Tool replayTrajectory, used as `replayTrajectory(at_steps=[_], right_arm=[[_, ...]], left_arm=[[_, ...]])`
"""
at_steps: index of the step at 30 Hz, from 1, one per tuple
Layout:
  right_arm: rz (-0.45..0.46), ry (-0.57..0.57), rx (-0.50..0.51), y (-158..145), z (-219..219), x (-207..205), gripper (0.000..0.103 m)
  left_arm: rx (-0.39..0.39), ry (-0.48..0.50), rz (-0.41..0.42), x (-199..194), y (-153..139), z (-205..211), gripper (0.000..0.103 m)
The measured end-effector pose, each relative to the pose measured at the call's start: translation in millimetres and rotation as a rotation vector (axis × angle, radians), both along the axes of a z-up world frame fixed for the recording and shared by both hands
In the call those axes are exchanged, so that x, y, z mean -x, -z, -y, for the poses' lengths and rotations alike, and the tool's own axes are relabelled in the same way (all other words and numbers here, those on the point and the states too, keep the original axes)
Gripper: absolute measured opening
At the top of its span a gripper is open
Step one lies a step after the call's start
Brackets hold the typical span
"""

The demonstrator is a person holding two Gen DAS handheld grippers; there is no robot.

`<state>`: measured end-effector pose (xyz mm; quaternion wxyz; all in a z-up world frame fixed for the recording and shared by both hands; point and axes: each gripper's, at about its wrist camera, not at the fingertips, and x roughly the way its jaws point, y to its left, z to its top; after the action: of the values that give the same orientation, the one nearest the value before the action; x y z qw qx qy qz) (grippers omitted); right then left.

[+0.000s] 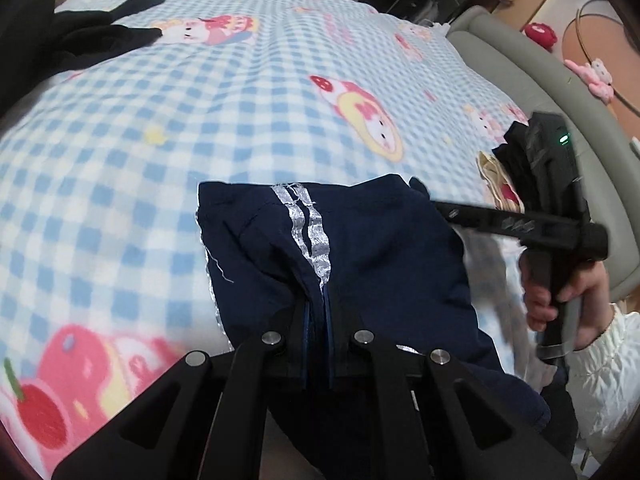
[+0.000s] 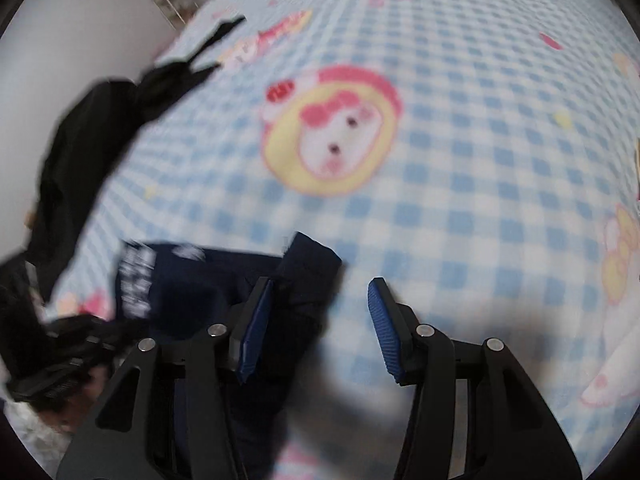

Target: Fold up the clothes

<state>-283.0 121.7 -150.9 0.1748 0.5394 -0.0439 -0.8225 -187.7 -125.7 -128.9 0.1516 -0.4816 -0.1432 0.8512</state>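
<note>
On a blue checked blanket (image 1: 240,120) printed with cartoon animals, dark blue shorts (image 1: 360,248) with two silver stripes lie at the six o'clock edge of the left wrist view, where the left gripper (image 1: 316,316) has its fingers pressed together on a fold of the cloth just below the stripes. At three o'clock a hand (image 1: 560,300) in a white sleeve grips the handle of the right gripper (image 1: 424,190), its tip at the shorts' far corner. A black garment (image 1: 100,36) lies well apart at ten o'clock. In the blurred right wrist view, the right gripper (image 2: 320,320) points steeply down, its blue-padded fingers (image 2: 384,328) spread apart with nothing pinched; the shorts (image 2: 224,280) sit at seven o'clock, a corner just beside the left pad. The cloth looks light, thin and limp (it wrinkles and sags where held), so it would likely fold best taken by hems or corners, both sides held at once.
</note>
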Motion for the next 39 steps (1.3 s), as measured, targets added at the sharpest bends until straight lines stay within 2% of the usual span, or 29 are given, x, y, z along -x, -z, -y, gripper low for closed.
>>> replayTrajectory(at_steps=[1,5,7,8,10,13,15,17,19,20,22,23,26,28,29,30,31,32,34,35,37,39], right_arm=[[-0.005,0.013,-0.021,2,-2,-2,0.033],[-0.057,0.160,-0.088,-6,-36,-11,0.032],[-0.097,0.210,-0.112,-17,-51,-17,0.035],[-0.111,0.214,-0.074,-25,-56,-20,0.036],[-0.116,0.160,0.025,-34,-54,-24,0.036],[-0.100,0.043,0.034,-32,-29,-22,0.040],[-0.043,0.009,-0.027,-12,-14,-17,0.040],[-0.030,0.021,-0.071,2,-14,-15,0.032],[-0.056,0.046,-0.091,3,-20,-17,0.021],[-0.079,0.058,-0.115,0,-23,-19,0.019],[-0.138,0.090,-0.208,-9,-28,-21,0.008],[-0.148,0.111,-0.215,-13,-34,-21,0.008],[-0.137,0.153,-0.138,-21,-54,-19,0.008],[-0.139,0.134,-0.031,-29,-57,-23,0.010],[-0.139,0.126,0.027,-33,-58,-26,0.014],[-0.134,0.114,0.077,-35,-57,-27,0.023],[-0.121,0.099,0.118,-35,-53,-27,0.026],[-0.098,0.078,0.126,-30,-48,-25,0.026],[-0.048,0.076,0.033,-13,-36,-19,0.026],[-0.029,0.083,0.001,-7,-33,-19,0.026],[-0.028,0.088,0.059,-16,-39,-32,0.026],[-0.036,0.088,0.141,-30,-46,-49,0.026]], left_arm=[[0.000,-0.001,-0.002,-1,0,0,0.007],[0.006,-0.007,-0.006,0,0,3,0.007],[-0.028,-0.004,-0.018,0,-1,5,0.007],[-0.064,0.003,-0.025,0,-1,7,0.007],[-0.110,0.005,-0.025,0,0,12,0.007],[-0.121,-0.007,-0.016,1,3,16,0.007],[-0.084,-0.020,-0.023,-2,1,16,0.007],[-0.044,-0.034,-0.031,-5,0,15,0.007],[-0.004,-0.050,-0.038,-8,-3,15,0.007],[0.001,-0.058,-0.039,-8,-4,17,0.007],[-0.011,-0.080,-0.058,-6,-7,20,0.006],[-0.026,-0.088,-0.063,-5,-8,23,0.006],[-0.088,-0.098,-0.042,-1,-7,36,0.008],[-0.131,-0.103,-0.041,1,-8,43,0.021],[-0.154,-0.106,-0.044,1,-9,46,0.029],[-0.169,-0.103,-0.042,3,-9,48,0.029],[-0.158,-0.097,-0.031,6,-8,46,0.029],[-0.120,-0.101,-0.013,10,-5,43,0.027],[-0.052,-0.114,0.025,17,1,38,0.025],[-0.052,-0.131,0.037,18,0,39,0.024],[-0.106,-0.143,0.003,4,-14,42,0.025],[-0.122,-0.135,-0.035,-15,-27,40,0.027]])
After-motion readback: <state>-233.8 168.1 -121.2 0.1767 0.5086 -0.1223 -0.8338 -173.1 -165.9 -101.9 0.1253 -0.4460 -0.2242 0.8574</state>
